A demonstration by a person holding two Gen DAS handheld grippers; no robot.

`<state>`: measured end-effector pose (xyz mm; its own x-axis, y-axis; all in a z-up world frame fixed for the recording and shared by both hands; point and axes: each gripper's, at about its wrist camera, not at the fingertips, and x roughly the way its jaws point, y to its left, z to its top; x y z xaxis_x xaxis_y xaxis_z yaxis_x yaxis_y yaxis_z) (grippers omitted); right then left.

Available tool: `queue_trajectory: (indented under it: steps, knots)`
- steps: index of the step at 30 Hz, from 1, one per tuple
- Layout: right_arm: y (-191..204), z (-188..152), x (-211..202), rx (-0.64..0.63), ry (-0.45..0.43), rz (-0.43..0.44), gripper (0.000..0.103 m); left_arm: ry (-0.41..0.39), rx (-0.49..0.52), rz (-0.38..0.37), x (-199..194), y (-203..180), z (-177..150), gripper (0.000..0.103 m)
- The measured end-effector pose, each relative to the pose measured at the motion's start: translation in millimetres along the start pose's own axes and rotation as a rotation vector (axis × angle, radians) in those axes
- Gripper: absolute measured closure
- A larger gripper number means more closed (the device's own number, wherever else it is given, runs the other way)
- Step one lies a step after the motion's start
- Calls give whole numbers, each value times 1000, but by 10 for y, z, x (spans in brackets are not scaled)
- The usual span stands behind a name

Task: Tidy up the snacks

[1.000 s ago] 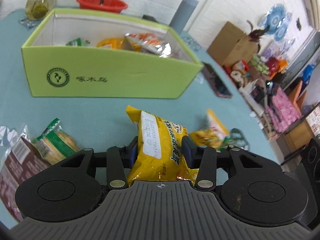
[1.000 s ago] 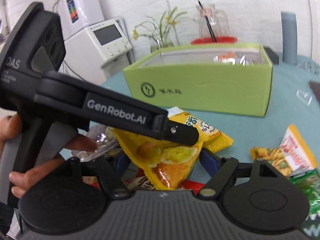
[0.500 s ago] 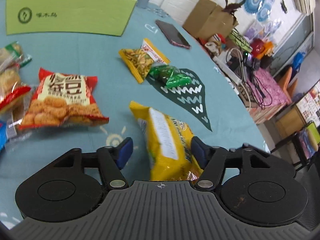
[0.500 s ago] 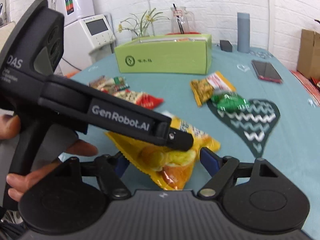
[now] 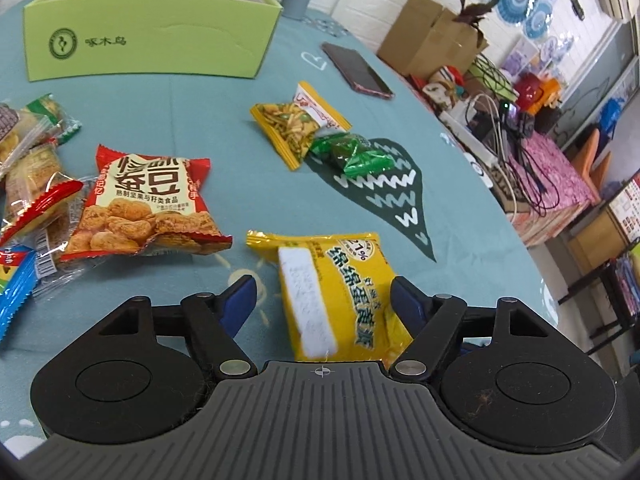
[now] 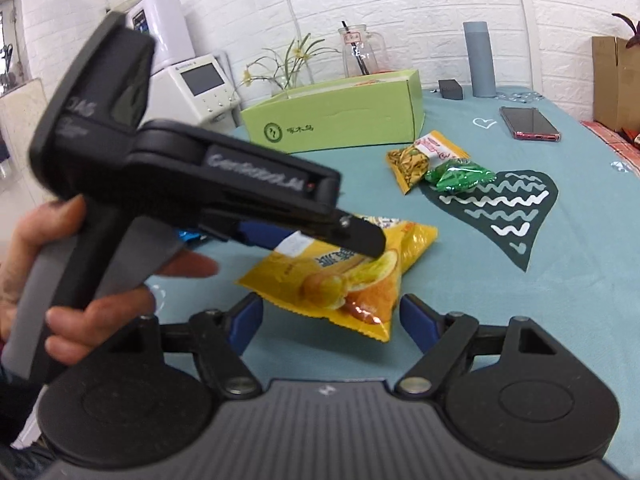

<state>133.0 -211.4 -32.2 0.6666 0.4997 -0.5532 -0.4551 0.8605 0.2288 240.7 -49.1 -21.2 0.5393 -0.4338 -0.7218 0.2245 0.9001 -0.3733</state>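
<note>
Yellow pack (image 5: 340, 292): we see it flat on the table (image 5: 200, 112), long axis running away from us.
Left gripper (image 5: 320, 300): jaws just opened, straddling it, apart, pads clear.
Right gripper (image 6: 330, 318): jaws apart, empty, pack just ahead.
Box (image 5: 148, 44): well beyond.

The green box (image 5: 152, 46) is the landmark: an open-topped lime carton with a round logo on its front wall, standing upright at the far side of the table, with snack packets visible inside. A yellow packet (image 5: 340, 292) lies flat, well in front of the box, white label up. A red packet (image 5: 144, 204) printed with fried pieces lies in front of the box, nearer than the yellow one. A yellow-orange packet (image 5: 298, 124) lies in front of the box's right end, touching a small green packet (image 5: 356, 156).
</note>
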Motion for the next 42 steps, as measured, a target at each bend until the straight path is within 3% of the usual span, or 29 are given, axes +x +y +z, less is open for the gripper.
queue_trajectory:
  steps: [6,11,14,15,16,21,26,30,34,39,42]
  knots:
    - [-19,63,-143,-3,-53,-21,21,1,-5,-8,-26,23,-18,42]
    - [-84,57,86,-3,-2,-29,21,8,6,-28,-81,65,-96,38]
    - [-97,64,240,4,11,-1,21,12,3,-36,-24,83,-107,42]
    - [-101,65,300,7,12,4,22,11,13,-37,-15,65,-102,51]
    - [-98,72,330,-1,-4,5,30,24,17,-65,7,60,-91,76]
    - [55,272,307,-60,-42,-37,34,15,7,-106,-38,87,53,86]
    - [147,805,452,-146,-117,-66,27,-73,-9,-141,-202,181,557,86]
    - [209,1446,832,-228,-194,-33,28,-200,-13,-93,-389,434,1149,85]
    - [230,2198,1412,-273,-224,52,28,-299,-46,-19,-495,905,1850,85]
    - [283,2847,2289,-289,-174,139,28,-318,-97,65,-359,1556,2464,85]
    - [310,2985,2697,-292,-115,157,28,-282,-142,77,-133,1932,2646,86]
